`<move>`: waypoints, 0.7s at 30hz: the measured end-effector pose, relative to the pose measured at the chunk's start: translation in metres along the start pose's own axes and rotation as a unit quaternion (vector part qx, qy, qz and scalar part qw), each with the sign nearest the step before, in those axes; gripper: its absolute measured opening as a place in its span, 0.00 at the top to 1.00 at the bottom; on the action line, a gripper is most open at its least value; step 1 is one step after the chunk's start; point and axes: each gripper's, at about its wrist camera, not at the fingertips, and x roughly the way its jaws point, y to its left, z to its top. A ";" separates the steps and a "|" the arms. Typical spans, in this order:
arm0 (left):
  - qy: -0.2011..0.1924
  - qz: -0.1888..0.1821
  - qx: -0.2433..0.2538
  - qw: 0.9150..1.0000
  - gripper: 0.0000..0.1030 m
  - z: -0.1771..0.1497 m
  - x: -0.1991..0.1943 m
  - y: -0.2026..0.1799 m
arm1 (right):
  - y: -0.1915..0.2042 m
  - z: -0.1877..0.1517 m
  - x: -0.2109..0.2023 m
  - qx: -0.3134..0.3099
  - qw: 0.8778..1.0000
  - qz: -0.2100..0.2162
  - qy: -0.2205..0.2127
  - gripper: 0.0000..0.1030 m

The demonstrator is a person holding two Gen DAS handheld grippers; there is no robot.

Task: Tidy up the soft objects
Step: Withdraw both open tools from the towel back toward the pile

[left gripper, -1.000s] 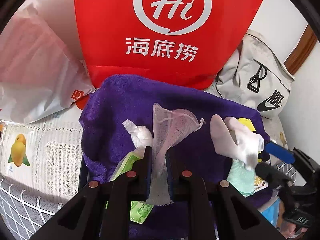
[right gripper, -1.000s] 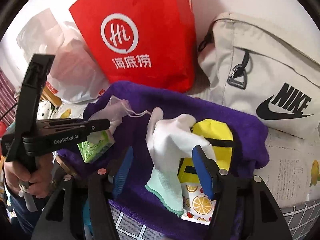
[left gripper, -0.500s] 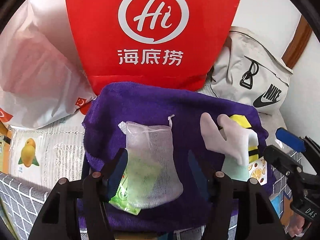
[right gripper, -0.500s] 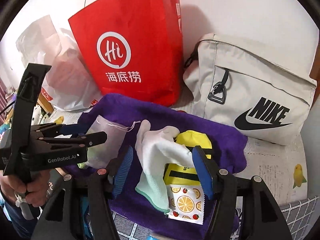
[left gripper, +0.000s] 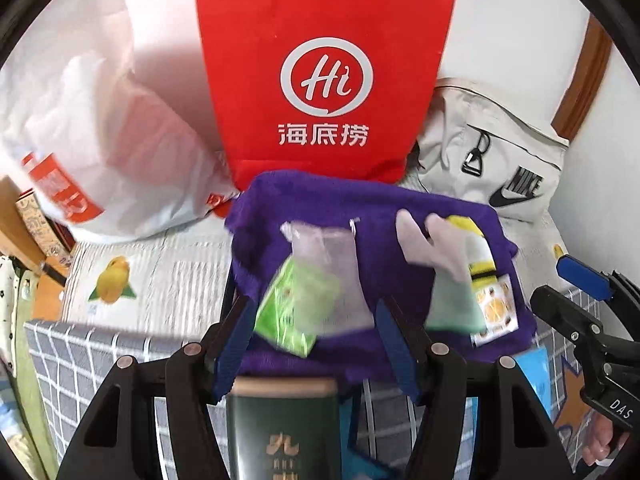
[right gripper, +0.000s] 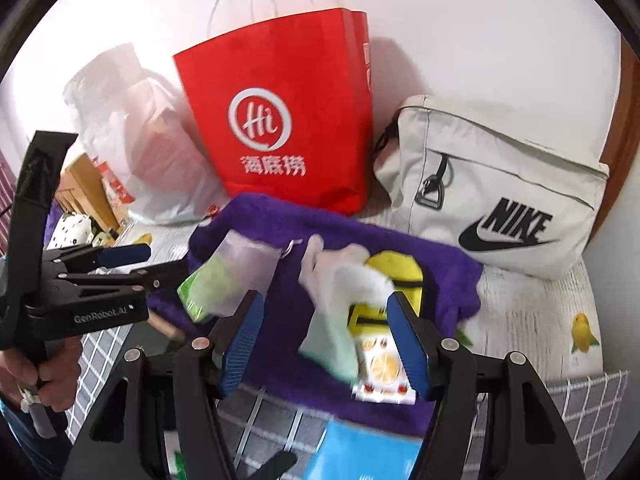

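Red paper bag (left gripper: 324, 80), upper centre: white "Hi" ring logo over Chinese characters. Grey bag (right gripper: 496, 200), right: black "NIKE" with swoosh. White plastic bag (left gripper: 100, 152), upper left: orange print, unreadable. Purple towel (left gripper: 360, 208), centre, carries the soft items: mesh pouch (left gripper: 324, 264) over a green packet (left gripper: 292, 312); white glove (right gripper: 340, 288) lying on a yellow sock (right gripper: 396, 272); fruit-print packet (right gripper: 380, 368). Left gripper (left gripper: 316, 344): body marked "GenRobot.AI", jaws spread, empty, above the pouch. Right gripper (right gripper: 326, 340): jaws opening, nothing pinched, glove beneath.
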 end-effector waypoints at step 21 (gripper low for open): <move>0.002 -0.013 0.007 1.000 0.40 -0.146 -0.067 0.011 | 0.040 -0.131 -0.086 0.039 0.999 0.016 0.007 0.38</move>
